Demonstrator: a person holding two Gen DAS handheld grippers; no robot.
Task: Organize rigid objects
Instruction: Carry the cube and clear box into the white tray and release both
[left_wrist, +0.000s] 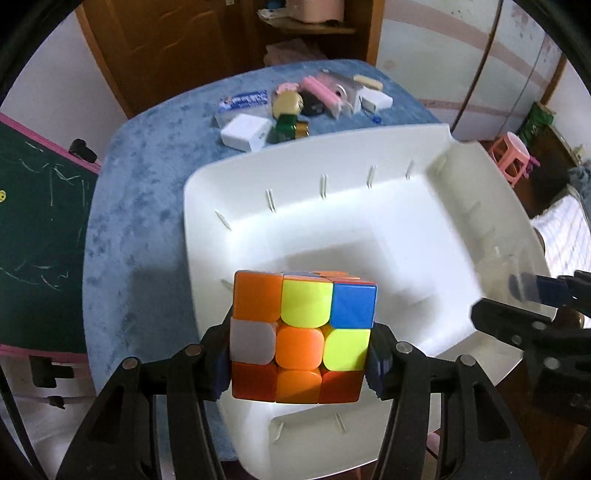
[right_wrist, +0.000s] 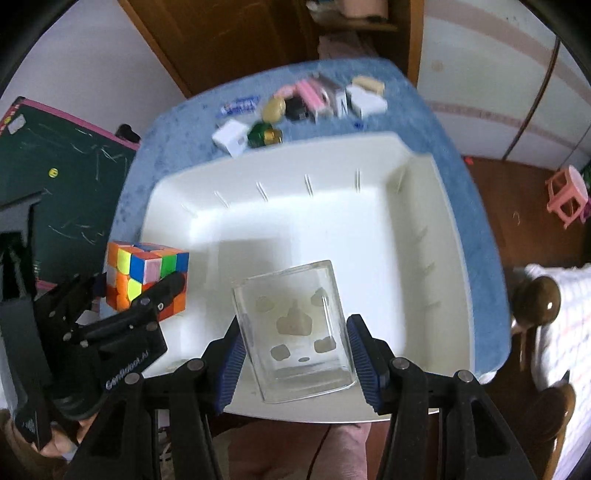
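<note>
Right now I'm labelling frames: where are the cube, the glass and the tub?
cube (left_wrist: 301, 336): left wrist view, orange centre tile.
glass (right_wrist: 295, 328): right wrist view, printed side.
tub (right_wrist: 369, 229): right wrist view, bare floor.

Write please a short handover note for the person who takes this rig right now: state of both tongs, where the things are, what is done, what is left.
Left tongs: shut on the multicoloured plastic puzzle cube, held above the near-left part of the big white plastic bin.
Right tongs: shut on the clear square glass cup with pale printed shapes, held over the bin's near side.
Done: both items picked up and brought over the bin. Its floor looks bare.
Left: release both inside, then fetch the small items at the far edge of the blue tablecloth, such as the white box and green bottle.
</note>
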